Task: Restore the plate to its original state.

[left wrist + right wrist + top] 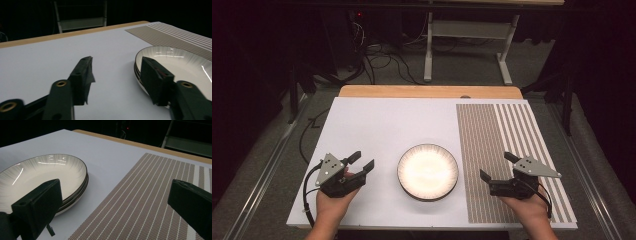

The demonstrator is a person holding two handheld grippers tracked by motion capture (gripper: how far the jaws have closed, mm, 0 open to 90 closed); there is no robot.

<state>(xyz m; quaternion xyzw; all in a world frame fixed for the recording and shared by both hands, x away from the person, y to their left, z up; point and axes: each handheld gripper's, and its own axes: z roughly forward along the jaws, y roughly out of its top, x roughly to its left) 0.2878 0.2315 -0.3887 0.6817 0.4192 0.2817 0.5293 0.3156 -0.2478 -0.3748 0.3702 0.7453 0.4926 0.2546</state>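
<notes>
Flanking stacked plates (428, 171) at the white board's (377, 125) middle, the left gripper (363, 163) hovers with jaws parted and empty, while the right gripper (497, 166) waits wide open over the striped mat (492, 145), seemingly poised to lift.

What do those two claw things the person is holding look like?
Both are black. The left gripper and the right gripper each have two chunky black jaws, a grey three-cornered plate with small holes on top, and a black cable trailing back. Up close, brass-coloured rings sit in the left one's arms. No sleeves show on the forearms.
</notes>
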